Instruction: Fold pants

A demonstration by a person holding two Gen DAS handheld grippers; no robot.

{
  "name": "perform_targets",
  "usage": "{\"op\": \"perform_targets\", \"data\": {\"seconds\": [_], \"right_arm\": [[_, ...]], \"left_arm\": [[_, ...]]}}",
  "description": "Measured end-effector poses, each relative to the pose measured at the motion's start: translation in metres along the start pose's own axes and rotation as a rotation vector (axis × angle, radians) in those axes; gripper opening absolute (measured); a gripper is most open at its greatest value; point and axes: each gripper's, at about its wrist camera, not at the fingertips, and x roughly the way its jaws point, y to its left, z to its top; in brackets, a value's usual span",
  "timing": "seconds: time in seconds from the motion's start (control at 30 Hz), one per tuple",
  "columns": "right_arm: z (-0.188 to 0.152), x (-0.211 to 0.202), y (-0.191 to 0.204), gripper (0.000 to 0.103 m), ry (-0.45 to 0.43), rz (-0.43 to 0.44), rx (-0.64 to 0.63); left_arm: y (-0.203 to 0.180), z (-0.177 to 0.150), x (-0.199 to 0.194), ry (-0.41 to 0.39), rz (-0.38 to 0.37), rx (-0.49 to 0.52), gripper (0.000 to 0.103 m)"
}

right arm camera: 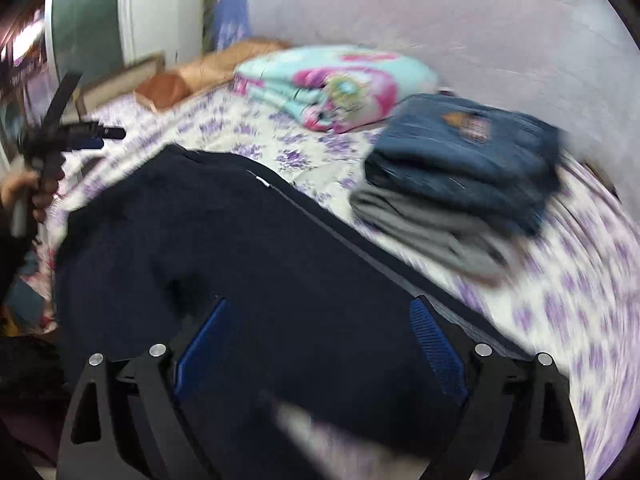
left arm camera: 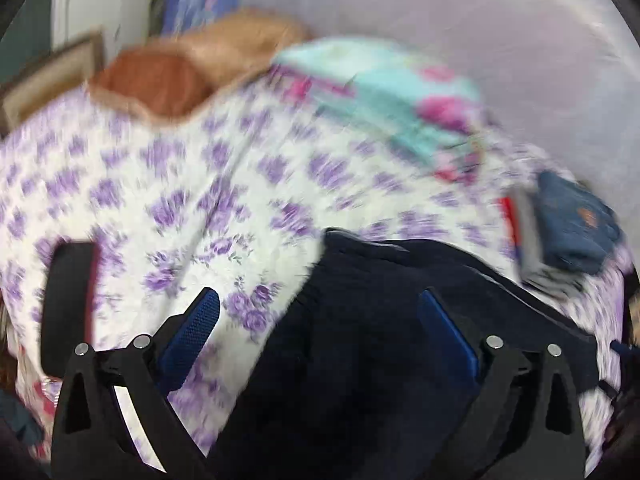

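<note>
The pants (right arm camera: pixel 248 264) are dark navy. The bedsheet (left arm camera: pixel 168 184) is white with purple flowers. The folded blanket (right arm camera: pixel 332 80) is pale turquoise with pink patches. The jeans (right arm camera: pixel 468 156) are blue, stacked on grey cloth (right arm camera: pixel 424 228). The pillow (left arm camera: pixel 208 60) is orange-brown.

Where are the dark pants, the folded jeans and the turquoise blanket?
dark pants (right arm camera: pixel 248 248), right wrist view, middle of the cloth.
folded jeans (right arm camera: pixel 472 148), right wrist view, top face.
turquoise blanket (right arm camera: pixel 288 72), right wrist view, top fold.
</note>
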Motion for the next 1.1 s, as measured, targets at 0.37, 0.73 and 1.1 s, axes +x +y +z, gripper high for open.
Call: {"op": "perform_targets", "data": {"seconds": [0.37,0.73,1.1], "right_arm": [[0.045,0.166,-0.015,0.084,0.213,0.007,-0.07],[0.044,0.092,-0.013,0.006,0.032,0.135,-0.067],[-0.03,-0.103,0.07,0.006,-0.306,0.203,-0.223]], "left_arm": [[-0.026,0.017,0.11,0.184,0.076,0.051,0.097],[-0.049,0.016,0.052,0.002,-0.063,0.115,0.047],[-0.013,-0.03,-0.099,-0.186,-0.236,0.095,0.046]]}}
